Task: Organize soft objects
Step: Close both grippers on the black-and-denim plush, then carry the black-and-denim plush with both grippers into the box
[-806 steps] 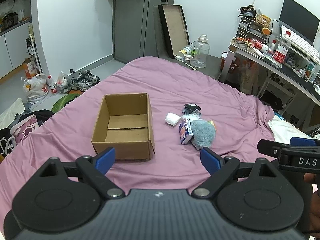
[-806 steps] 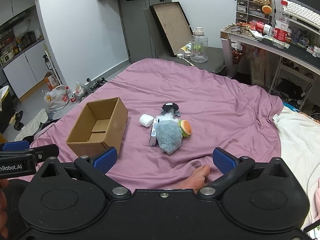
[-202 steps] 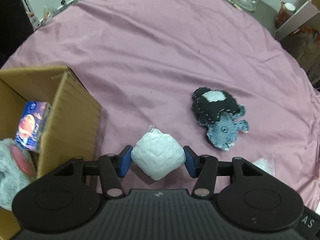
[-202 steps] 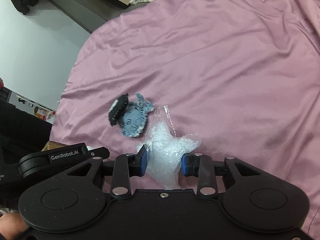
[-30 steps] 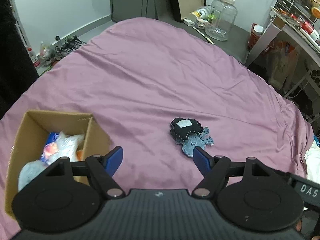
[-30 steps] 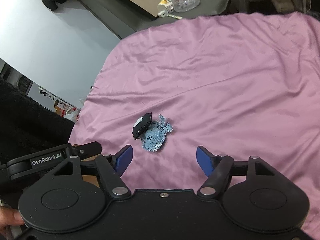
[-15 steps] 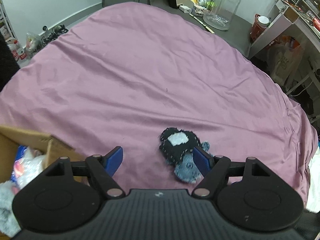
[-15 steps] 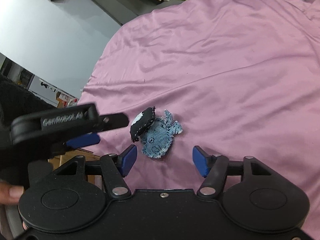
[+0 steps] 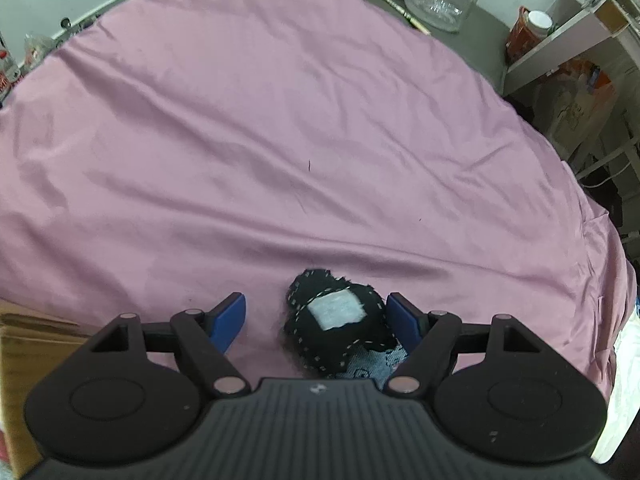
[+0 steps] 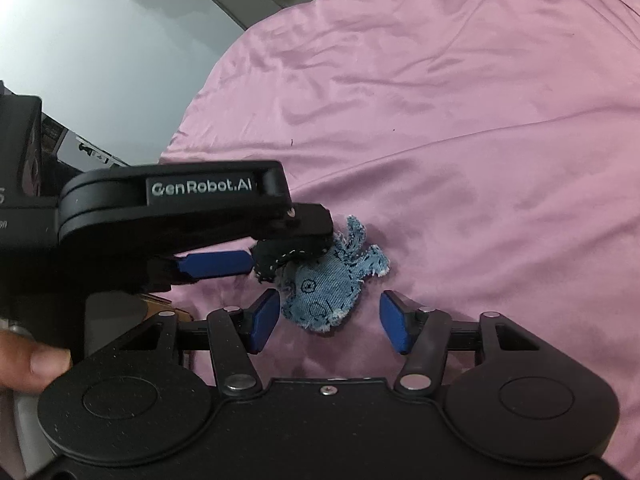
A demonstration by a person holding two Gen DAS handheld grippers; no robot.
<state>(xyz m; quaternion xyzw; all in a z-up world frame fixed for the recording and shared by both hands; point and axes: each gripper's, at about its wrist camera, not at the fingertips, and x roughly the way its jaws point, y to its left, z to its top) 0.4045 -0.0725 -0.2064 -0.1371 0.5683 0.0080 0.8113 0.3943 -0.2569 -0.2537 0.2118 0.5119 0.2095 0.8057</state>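
While both claws crowded two small toys, the purple bedspread beyond lay bare to its far edge. Left gripper stood wide around the black patch toy; right gripper, jaws closing, straddled the blue denim toy, not yet pinching. Casing read "GenRobot.AI". Cardboard box at left

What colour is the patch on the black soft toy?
White, on the black soft toy; clearest in the left wrist view.

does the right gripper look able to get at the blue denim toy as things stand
Probably yes. The blue denim toy already lies between the closing fingers of the right gripper, bare sheet either side. The left gripper straddles only the adjoining black patch toy.
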